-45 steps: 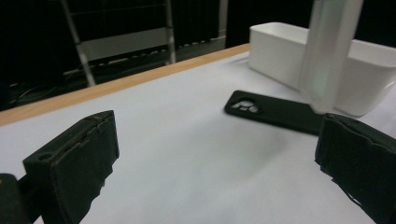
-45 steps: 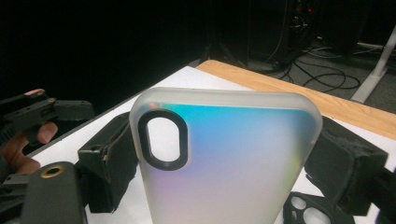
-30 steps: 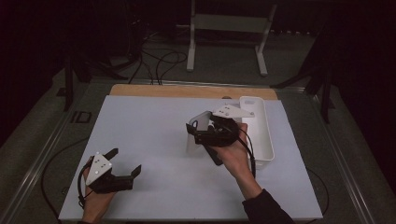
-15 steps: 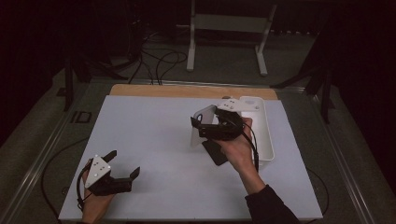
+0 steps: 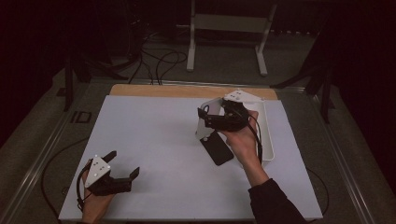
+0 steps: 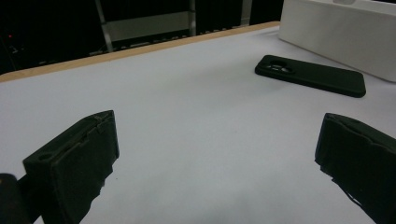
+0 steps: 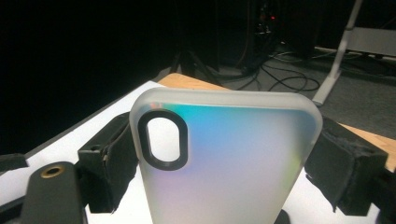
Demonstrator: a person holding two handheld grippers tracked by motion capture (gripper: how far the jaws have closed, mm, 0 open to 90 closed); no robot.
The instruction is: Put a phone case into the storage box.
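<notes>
White board (image 5: 154, 140) on the bench, mostly bare at centre and left. White tray (image 5: 267, 135) along its right edge. Black phone case (image 5: 216, 147) flat, just left of the tray. Right gripper (image 5: 205, 122) holds the frosted case (image 7: 224, 163) by its side edges, lifted above the black case. Left gripper (image 5: 125, 168) near the front-left corner, jaws wide, empty. Risk: the smooth case could slip or pivot in an edge-only pinch and drop onto the black case or clip the tray wall. Plenty of room leftward.
</notes>
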